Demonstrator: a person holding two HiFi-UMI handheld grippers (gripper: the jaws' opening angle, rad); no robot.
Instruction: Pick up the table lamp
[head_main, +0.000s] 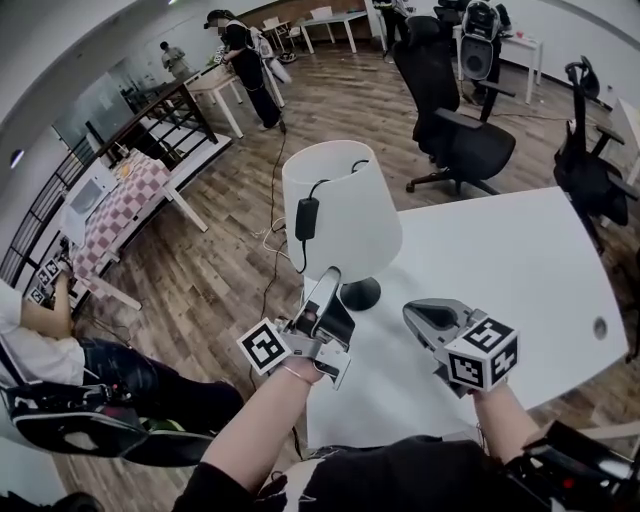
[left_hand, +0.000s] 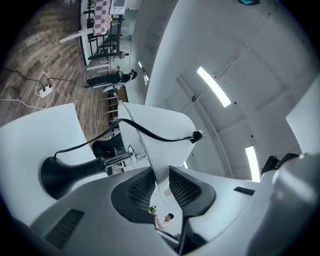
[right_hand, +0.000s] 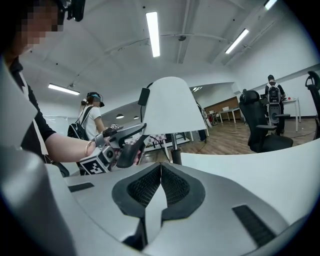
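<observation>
**Q:** Across a white table, what do the two grippers hold?

**A:** The left gripper is clamped on the lower shade rim of the table lamp. The lamp's base sits near the table's 10 o'clock corner. The right gripper, jaws pressed together and empty, hovers at the lamp's 5 o'clock.

The lamp is showing a white shade and black base. The table is gleaming white, the floor brown.
</observation>
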